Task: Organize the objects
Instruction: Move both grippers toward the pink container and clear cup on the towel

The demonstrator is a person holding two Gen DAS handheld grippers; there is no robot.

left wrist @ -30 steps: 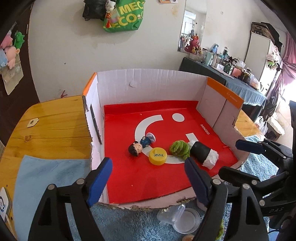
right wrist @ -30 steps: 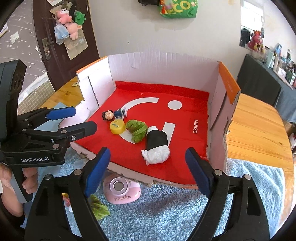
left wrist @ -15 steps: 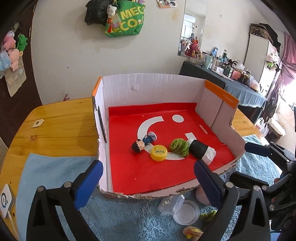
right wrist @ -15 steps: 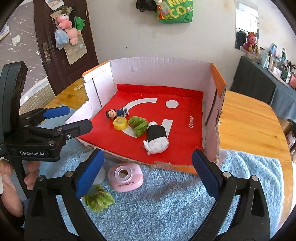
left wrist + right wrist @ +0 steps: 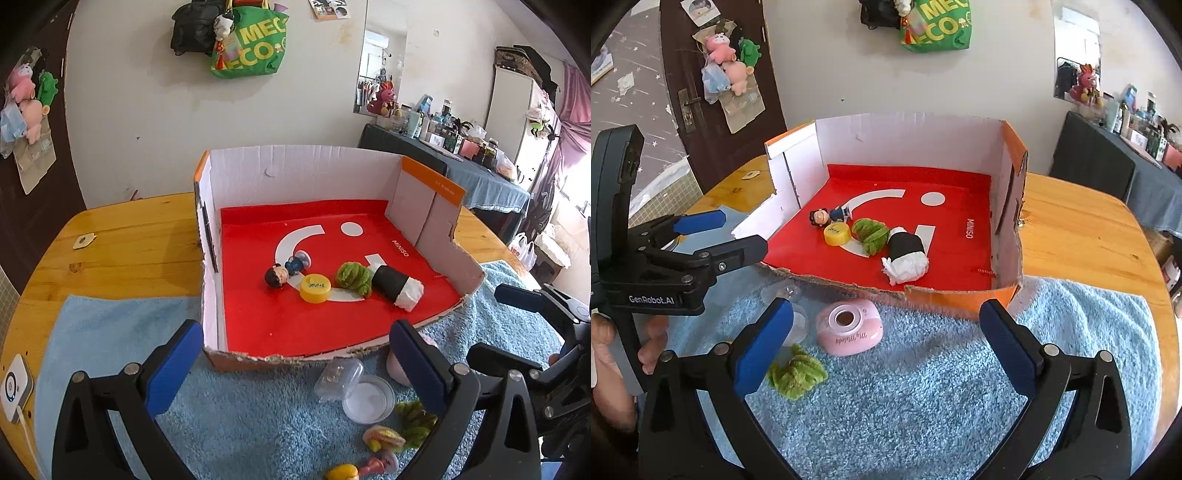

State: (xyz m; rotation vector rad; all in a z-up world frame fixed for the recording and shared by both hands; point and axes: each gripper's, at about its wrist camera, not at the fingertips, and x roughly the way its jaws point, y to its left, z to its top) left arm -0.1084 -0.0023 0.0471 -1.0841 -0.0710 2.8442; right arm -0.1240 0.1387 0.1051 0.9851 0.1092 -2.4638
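Both grippers spreading wide and empty in front of the box.

The left gripper (image 5: 295, 363) and the right gripper (image 5: 886, 345) have drawn back from the red-floored cardboard box (image 5: 916, 125) since a second ago, and their jaws are opening, now near full spread with nothing between them. Inside the box lie a small dark-haired figurine (image 5: 282, 271), a yellow round cap (image 5: 315, 288), a green fuzzy bundle (image 5: 354, 277) and a black-and-white rice-roll toy (image 5: 397, 288). On the blue fluffy towel (image 5: 960, 369) wait a pink rounded camera toy (image 5: 849, 326), a second green fuzzy bundle (image 5: 796, 374) and a clear plastic case (image 5: 338, 374). The pull-back likely means one placement is done and the next pick is due.
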